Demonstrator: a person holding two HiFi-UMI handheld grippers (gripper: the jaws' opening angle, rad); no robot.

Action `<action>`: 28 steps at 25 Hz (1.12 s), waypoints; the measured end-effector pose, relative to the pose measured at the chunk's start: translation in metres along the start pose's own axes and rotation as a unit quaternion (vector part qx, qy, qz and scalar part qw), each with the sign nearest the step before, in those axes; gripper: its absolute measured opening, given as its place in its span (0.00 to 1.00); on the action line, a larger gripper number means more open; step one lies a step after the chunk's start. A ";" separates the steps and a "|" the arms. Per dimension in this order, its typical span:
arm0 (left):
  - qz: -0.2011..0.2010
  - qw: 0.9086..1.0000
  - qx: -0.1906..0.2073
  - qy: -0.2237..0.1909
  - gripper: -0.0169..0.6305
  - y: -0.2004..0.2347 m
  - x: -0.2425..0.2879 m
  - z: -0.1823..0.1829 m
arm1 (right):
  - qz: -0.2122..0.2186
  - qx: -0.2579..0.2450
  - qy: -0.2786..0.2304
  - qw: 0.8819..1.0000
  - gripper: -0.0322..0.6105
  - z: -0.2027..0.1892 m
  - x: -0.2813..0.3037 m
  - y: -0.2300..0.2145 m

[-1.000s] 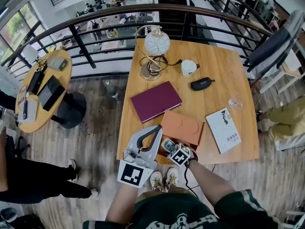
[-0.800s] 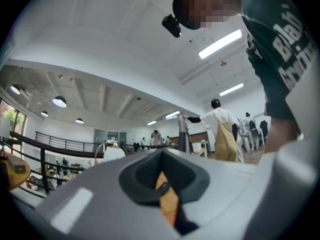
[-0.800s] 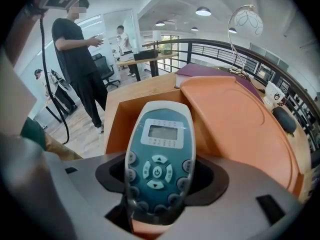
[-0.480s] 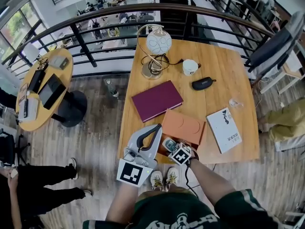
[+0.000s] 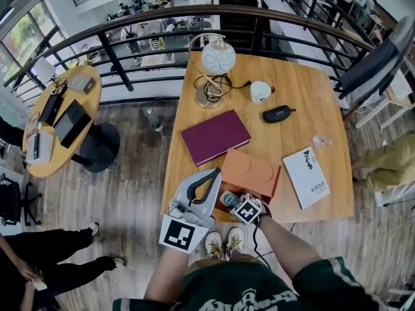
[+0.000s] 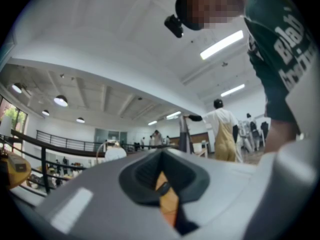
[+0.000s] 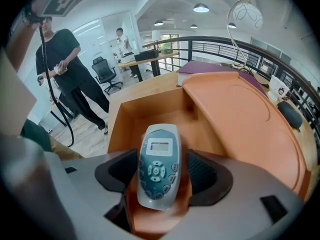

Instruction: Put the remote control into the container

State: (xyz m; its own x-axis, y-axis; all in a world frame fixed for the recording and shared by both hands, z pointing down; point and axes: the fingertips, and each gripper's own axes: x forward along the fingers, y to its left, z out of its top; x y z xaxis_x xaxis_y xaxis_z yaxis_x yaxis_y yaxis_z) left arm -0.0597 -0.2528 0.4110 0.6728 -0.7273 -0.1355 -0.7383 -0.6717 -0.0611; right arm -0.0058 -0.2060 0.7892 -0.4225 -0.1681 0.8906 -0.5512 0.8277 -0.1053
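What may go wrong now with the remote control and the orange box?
The remote control lies loose between the right gripper's open jaws and looks blurred, so it may drop crooked or catch the box wall. The box stands near the table edge; a push might slide it off.

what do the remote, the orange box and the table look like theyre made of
Remote: likely moulded plastic, a silver-grey shell with a teal face, smooth with a soft sheen; the buttons look rubbery.
Orange box: matte, with thin flat walls and crisp corners, so probably card or leatherette-covered board.
Table: wood or wood veneer, with plank lines, a warm grain and a satin finish.
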 end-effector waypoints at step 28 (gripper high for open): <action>-0.025 1.000 0.005 -0.015 0.02 -0.023 0.003 0.020 | -0.064 -0.045 -0.299 0.951 0.51 0.109 -0.165 0.009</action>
State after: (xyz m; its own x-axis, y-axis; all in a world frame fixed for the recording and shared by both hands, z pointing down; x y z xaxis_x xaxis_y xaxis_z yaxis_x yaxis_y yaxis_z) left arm -0.0414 -0.2369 0.3919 0.7067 -0.6889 -0.1611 -0.7051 -0.7047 -0.0792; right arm -0.0192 -0.2291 0.5934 -0.7042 -0.5225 0.4806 -0.5729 0.8181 0.0500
